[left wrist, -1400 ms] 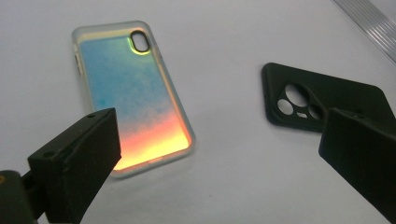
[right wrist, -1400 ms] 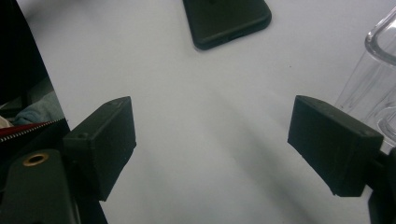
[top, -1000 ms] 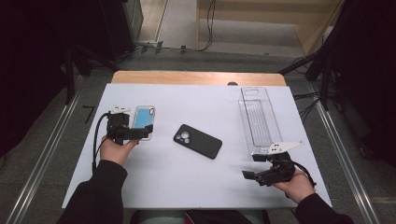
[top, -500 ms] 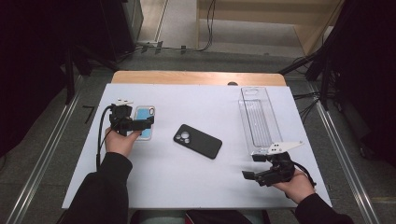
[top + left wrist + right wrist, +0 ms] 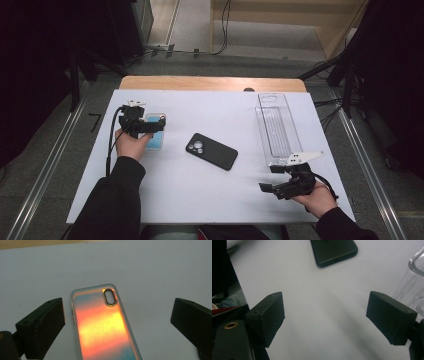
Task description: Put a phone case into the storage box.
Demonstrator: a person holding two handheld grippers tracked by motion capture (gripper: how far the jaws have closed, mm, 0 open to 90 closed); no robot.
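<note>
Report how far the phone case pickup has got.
Done: the left gripper straddles the iridescent phone case, jaws open. In hand: closing in; no pad touches it. Left: grip and lift. The right gripper rests open near the black phone and clear tray.

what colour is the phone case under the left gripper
The phone case has a clear rim and an iridescent back shading orange, yellow and blue; the left gripper view shows it best.
</note>
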